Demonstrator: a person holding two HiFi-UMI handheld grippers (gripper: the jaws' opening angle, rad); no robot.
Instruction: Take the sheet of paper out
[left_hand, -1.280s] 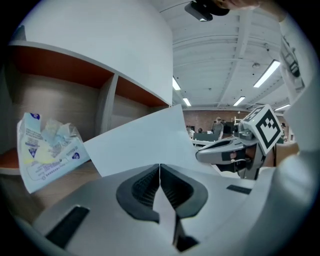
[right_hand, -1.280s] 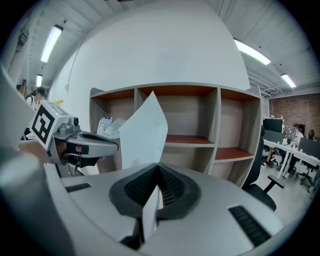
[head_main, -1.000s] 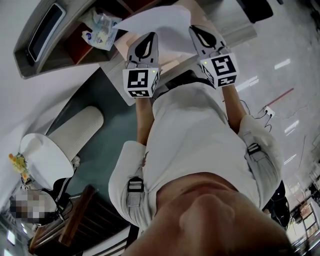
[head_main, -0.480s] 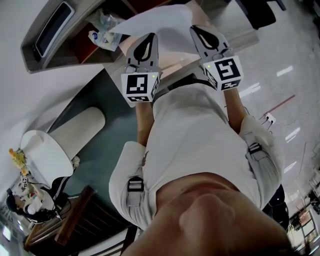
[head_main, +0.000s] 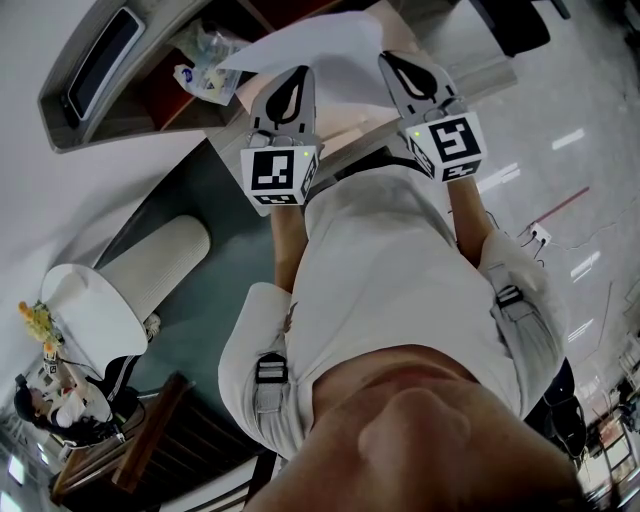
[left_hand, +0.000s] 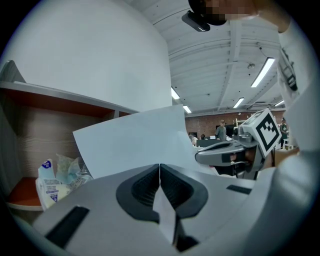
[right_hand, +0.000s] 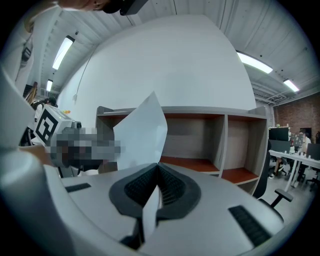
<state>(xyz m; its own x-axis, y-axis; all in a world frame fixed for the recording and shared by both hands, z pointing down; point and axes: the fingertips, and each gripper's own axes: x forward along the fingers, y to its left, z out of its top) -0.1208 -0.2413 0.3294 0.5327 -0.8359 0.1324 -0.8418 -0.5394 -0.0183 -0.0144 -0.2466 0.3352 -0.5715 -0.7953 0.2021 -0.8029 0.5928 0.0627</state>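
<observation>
A white sheet of paper (head_main: 325, 50) is held in the air in front of a wooden shelf unit (head_main: 150, 100). My left gripper (head_main: 292, 78) is shut on the sheet's near left edge. My right gripper (head_main: 400, 62) is shut on its near right edge. In the left gripper view the sheet (left_hand: 135, 145) rises from between the closed jaws of the left gripper (left_hand: 159, 167), and the right gripper (left_hand: 227, 152) shows at the right. In the right gripper view the sheet (right_hand: 142, 135) stands edge-on from the closed right gripper (right_hand: 158, 167).
A crumpled plastic packet (head_main: 200, 65) lies in the shelf compartment at the left, also seen as the packet (left_hand: 55, 177). The shelf's other compartments (right_hand: 210, 145) show wood boards. A white round lamp-like object (head_main: 95, 310) and a cushion (head_main: 155, 265) stand at lower left.
Between one second and half a second ago both grippers and the sheet rose slightly in front of the shelf; since then nothing has moved.
</observation>
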